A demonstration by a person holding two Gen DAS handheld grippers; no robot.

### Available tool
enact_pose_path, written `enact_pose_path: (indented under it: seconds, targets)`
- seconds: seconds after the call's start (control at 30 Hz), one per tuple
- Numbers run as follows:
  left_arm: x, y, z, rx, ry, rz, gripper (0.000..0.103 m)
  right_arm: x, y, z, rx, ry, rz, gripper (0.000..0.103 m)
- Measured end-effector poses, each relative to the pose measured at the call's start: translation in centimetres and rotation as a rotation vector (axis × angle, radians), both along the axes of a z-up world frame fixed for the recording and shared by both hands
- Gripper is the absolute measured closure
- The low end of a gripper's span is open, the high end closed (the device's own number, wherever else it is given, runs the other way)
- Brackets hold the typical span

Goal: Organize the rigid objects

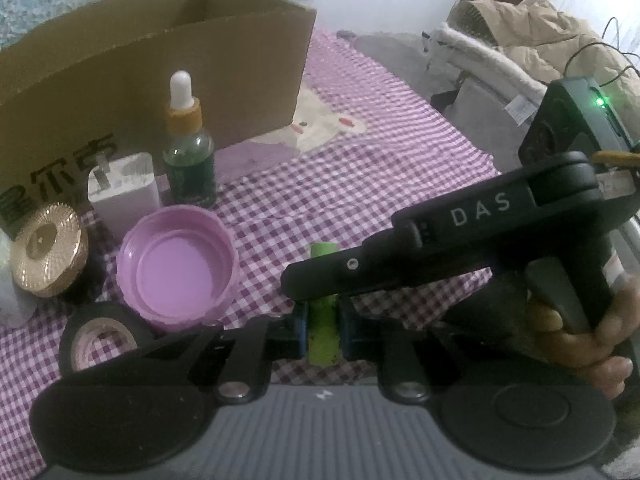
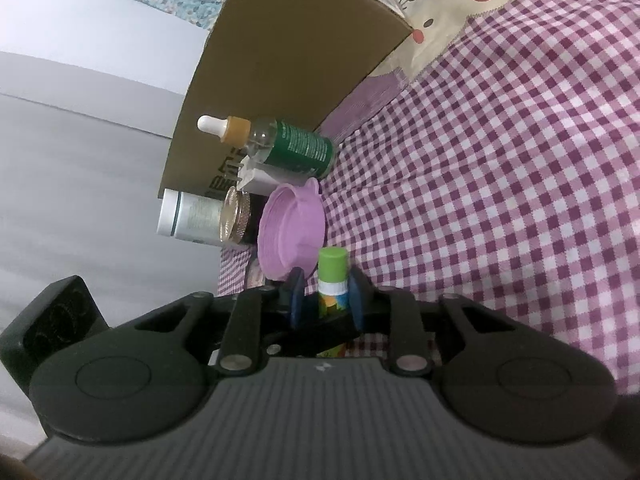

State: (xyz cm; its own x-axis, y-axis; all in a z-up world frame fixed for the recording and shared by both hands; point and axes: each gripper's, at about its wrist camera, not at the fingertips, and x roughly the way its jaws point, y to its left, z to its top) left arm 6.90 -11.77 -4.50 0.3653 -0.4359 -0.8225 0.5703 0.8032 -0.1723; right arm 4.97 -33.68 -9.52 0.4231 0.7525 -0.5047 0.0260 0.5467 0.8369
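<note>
Both tools pinch green stick (image 1: 322, 336); left tool (image 1: 322, 330) pitched steeply down.

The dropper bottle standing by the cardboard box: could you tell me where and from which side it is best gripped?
Grip the dropper bottle on its round green-labelled body, below the orange collar; the rubber bulb on top is soft and narrow. It stands upright, with the cardboard box close behind and the white block beside it, so probably come from the open checked-cloth side, jaws level across the body.
</note>
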Motion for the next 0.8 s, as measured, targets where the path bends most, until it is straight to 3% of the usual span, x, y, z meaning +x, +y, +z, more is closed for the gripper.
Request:
enact_pose_path:
  seconds: [0.3, 0.53, 0.67, 0.8]
  targets:
    - [-1.6, 1.4, 6.1, -0.068, -0.180, 0.006, 0.087, -1.4, 0.6, 7.3, -0.078, -0.193, 0.009, 0.084]
    - [0.6, 5.2, 12.1, -0.073, -0.344, 0.080, 0.087, 3.1, 4.6, 14.9, -0.136, -0.395, 0.138, 0.084]
    - [4.1, 8.0, 14.1, -0.067, -0.351, 0.147, 0.087, 7.9, 7.6, 17.1, -0.138, -0.434, 0.215, 0.084]
    - [9.1, 10.3, 14.2, -0.075, -0.261, 0.221, 0.087, 14.0, 10.3, 17.2, -0.130, -0.373, 0.281, 0.084]
